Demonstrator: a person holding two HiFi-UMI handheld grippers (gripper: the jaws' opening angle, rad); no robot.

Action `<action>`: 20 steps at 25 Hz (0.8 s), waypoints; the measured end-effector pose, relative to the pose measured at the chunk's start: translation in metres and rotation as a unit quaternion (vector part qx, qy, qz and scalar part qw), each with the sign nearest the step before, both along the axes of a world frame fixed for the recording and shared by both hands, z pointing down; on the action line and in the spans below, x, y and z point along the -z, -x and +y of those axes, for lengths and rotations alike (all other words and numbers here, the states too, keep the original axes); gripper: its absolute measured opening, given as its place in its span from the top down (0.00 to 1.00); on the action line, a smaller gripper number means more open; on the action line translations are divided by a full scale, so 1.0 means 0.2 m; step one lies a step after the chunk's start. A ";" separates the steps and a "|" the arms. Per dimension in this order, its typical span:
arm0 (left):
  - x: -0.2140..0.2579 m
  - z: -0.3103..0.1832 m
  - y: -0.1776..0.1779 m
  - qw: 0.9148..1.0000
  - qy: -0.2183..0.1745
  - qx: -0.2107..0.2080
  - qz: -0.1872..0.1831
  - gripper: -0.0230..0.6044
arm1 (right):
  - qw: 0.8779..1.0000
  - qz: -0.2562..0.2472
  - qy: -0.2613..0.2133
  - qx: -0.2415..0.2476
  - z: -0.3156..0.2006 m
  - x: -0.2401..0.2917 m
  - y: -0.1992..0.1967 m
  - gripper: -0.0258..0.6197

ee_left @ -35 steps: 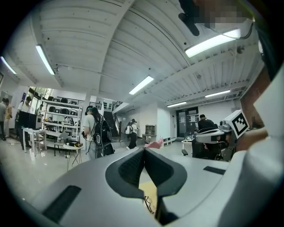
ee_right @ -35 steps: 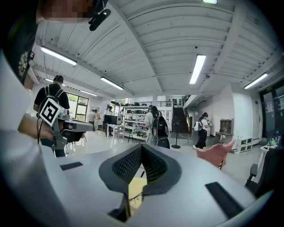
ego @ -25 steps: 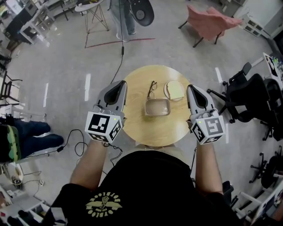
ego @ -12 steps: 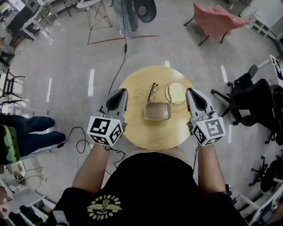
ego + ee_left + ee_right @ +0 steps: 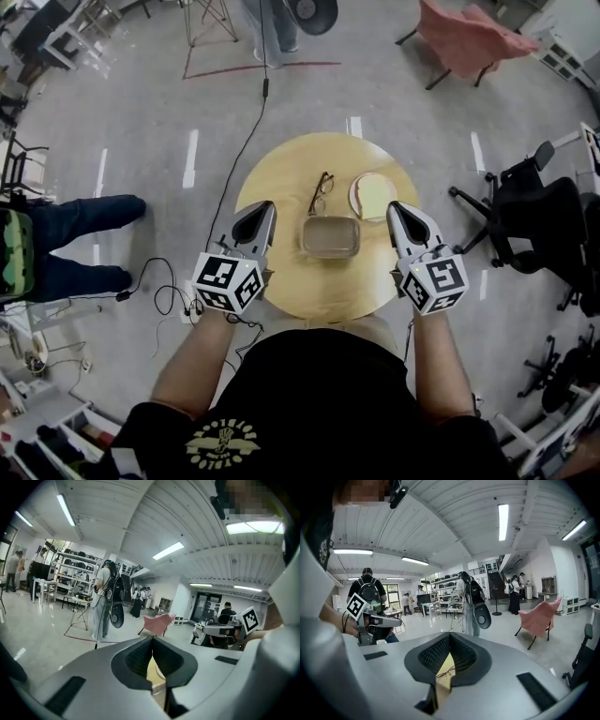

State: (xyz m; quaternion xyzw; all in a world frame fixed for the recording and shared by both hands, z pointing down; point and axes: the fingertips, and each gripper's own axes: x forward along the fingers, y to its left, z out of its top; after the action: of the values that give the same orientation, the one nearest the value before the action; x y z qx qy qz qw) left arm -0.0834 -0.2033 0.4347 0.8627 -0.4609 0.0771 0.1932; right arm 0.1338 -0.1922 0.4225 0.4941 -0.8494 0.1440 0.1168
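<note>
Drawn back slightly, left tongs [image 5: 262, 208] and right tongs [image 5: 395, 208] flank the box [image 5: 330, 236]; both pressed together, empty.

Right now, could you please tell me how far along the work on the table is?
Nothing looks done: the glasses lie on the round table beyond the brown box. In hand: nothing; the left tool and right tool are shut and empty, flanking the box. Left: everything, as no item is touched.

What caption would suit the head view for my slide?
Left gripper and right gripper, both shut, flank a case on a round wooden table, glasses and a yellow cloth behind it.
</note>
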 end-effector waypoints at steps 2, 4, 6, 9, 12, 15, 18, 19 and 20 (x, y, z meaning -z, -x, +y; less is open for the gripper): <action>-0.05 0.00 -0.02 1.000 0.007 -0.002 0.004 0.94 | 1.000 0.000 0.011 0.005 0.00 -0.07 0.01 0.94; -0.10 0.00 -0.04 1.000 0.013 -0.004 0.011 0.94 | 1.000 -0.003 0.021 0.009 0.01 -0.13 0.00 0.94; -0.14 0.00 -0.06 1.000 0.018 0.000 0.021 0.94 | 0.999 -0.011 0.032 0.017 0.03 -0.18 0.00 0.94; -0.22 0.02 -0.06 0.999 0.038 0.005 0.026 0.93 | 0.999 -0.010 0.046 0.026 0.05 -0.26 0.01 0.94; -0.31 0.04 -0.06 0.998 0.060 0.011 0.030 0.93 | 0.997 -0.008 0.066 0.029 0.06 -0.37 0.01 0.94; -0.40 0.05 -0.08 0.997 0.072 0.017 0.027 0.93 | 0.996 -0.006 0.087 0.035 0.06 -0.48 0.00 0.94; -0.52 0.06 -0.09 0.995 0.100 0.015 0.018 0.93 | 0.993 -0.004 0.110 0.043 0.05 -0.59 0.01 0.94; -0.56 0.06 -0.10 0.994 0.111 0.013 0.015 0.93 | 0.992 -0.004 0.118 0.046 0.05 -0.62 0.02 0.94; -0.60 0.07 -0.11 0.993 0.120 0.009 0.011 0.93 | 0.991 -0.005 0.125 0.049 0.05 -0.65 0.03 0.94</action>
State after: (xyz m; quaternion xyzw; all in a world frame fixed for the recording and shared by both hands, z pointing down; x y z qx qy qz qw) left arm -0.0617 -0.1894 0.5549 0.8300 -0.4536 0.1207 0.3012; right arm 0.1279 -0.1814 0.5533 0.4329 -0.8484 0.2455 0.1804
